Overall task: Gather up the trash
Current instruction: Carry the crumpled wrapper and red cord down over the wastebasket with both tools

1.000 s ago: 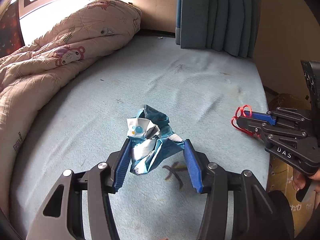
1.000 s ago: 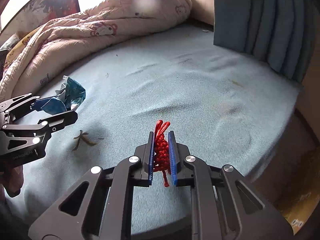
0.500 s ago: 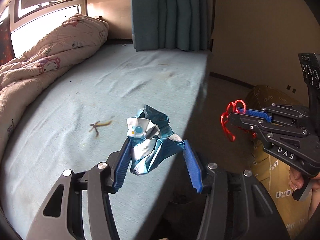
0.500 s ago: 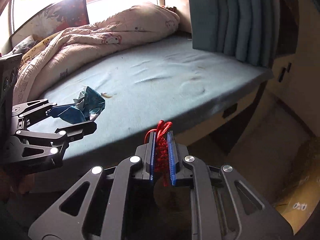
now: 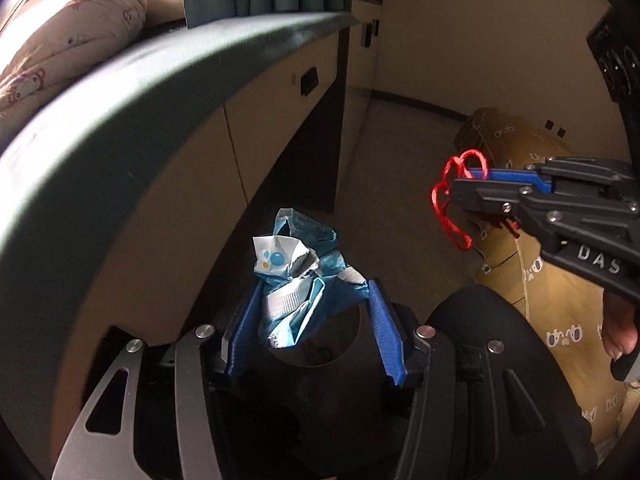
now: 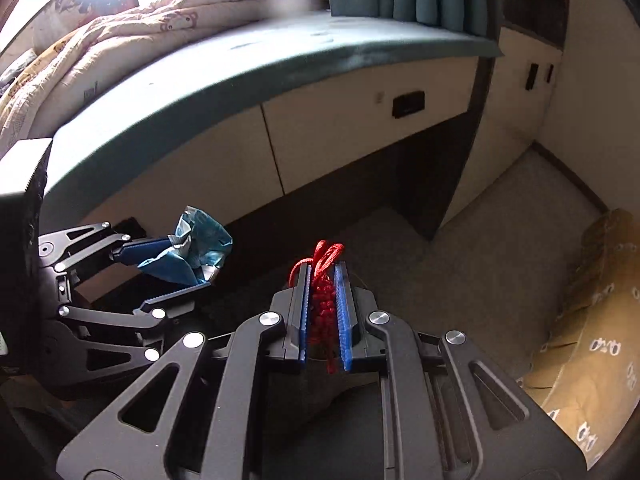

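Low centre of its own view, my left claw (image 5: 310,320) pinches a crumpled blue wrapper (image 5: 298,280); my right claw (image 6: 323,312) is clamped tight on red string (image 6: 324,300). I judge this the carry step; next I need a bin, possibly the dark round opening (image 5: 320,350) below the wrapper.
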`<state>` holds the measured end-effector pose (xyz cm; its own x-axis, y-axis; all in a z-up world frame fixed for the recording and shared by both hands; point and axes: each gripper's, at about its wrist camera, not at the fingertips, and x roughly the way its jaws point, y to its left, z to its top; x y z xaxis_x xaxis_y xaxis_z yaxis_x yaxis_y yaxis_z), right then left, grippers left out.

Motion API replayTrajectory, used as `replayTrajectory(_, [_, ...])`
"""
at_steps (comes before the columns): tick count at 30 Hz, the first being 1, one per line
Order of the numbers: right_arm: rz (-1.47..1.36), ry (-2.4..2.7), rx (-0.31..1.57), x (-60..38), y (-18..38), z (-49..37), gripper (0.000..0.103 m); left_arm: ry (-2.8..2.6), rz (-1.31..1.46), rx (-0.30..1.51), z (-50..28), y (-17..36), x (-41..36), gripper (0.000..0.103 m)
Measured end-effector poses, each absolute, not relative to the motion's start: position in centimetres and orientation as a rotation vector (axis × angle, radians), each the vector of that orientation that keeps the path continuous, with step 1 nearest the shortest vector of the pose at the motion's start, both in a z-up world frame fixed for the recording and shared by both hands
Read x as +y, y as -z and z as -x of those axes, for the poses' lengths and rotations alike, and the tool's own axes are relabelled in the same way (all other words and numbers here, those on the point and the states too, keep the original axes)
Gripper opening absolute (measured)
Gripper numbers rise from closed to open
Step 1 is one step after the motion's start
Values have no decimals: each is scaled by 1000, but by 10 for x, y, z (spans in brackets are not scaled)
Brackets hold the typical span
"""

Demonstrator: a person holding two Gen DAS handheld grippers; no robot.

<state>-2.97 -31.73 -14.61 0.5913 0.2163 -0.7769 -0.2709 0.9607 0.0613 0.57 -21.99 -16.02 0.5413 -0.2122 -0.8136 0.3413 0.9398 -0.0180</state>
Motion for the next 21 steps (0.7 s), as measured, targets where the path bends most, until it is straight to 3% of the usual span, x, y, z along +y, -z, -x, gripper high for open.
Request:
replayTrajectory(9, [62,-283,1055,-324,244,-27,11,330,-115,1093,-49,295,-234,51])
replayTrajectory(16, [109,-306,1130,-322,291,-65,11,331,-155,1150,-86,349,-245,55])
replayTrajectory(17, [106,-311,1133,-322,294,-70,11,336,-145,1165,-89,353,-246,63])
replayTrajectory(18, [102,-314,1137,-322,298,-76,11,331,-138,1175,-93,357,-246,79])
replayTrajectory(20, [95,-313,1141,-325,303,-85,11,301,-147,1173,-96,363,-244,96])
replayTrajectory(21, [91,-314,1144,-327,305,-86,11,298,-150,1180,-98,365,-244,96])
